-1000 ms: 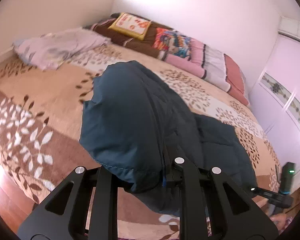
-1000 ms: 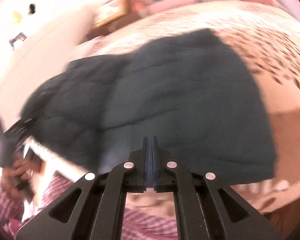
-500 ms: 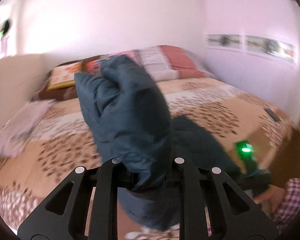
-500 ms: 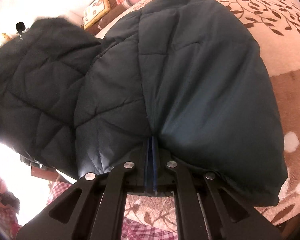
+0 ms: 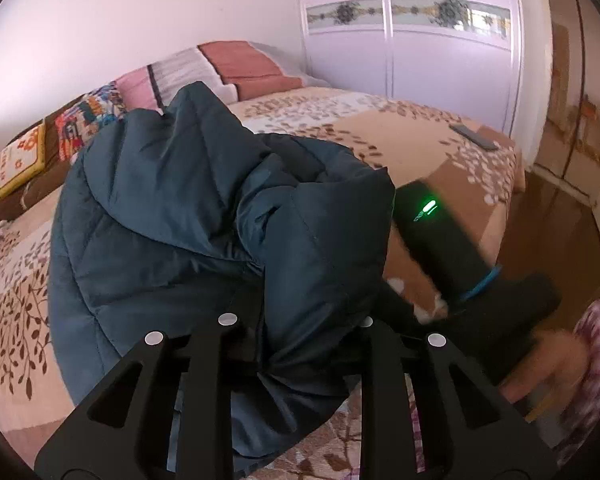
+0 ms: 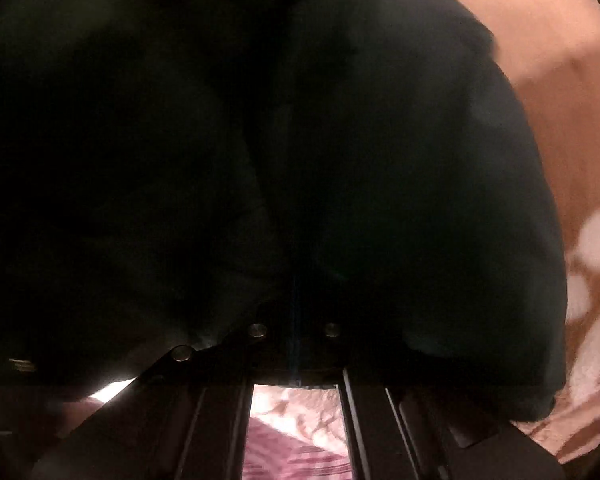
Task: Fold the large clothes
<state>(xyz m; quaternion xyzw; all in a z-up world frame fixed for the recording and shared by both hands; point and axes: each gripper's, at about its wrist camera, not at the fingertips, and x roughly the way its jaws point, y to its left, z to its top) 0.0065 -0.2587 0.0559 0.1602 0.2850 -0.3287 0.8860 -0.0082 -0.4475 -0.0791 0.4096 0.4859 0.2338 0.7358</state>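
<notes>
A dark teal quilted jacket (image 5: 172, 216) is bunched up over the bed (image 5: 400, 136). My left gripper (image 5: 296, 328) is shut on a fold of the jacket, which drapes over and between its fingers. In the right wrist view the jacket (image 6: 260, 140) fills nearly the whole frame, dark and close. My right gripper (image 6: 294, 332) is shut on the jacket's edge, fingers pressed together. The right gripper's body with its green light (image 5: 440, 232) shows in the left wrist view, close beside the jacket, held by a hand.
The bed has a floral brown and beige cover (image 6: 572, 160). Pillows and folded blankets (image 5: 236, 68) line the far wall. A dark phone-like object (image 5: 474, 136) lies near the bed's far corner. A white wardrobe (image 5: 412, 52) stands behind. Wooden floor (image 5: 548, 240) is at right.
The left gripper has swung right and brought its jacket fold over toward the right gripper. The jacket has folded onto itself and now covers the right wrist camera's view.
</notes>
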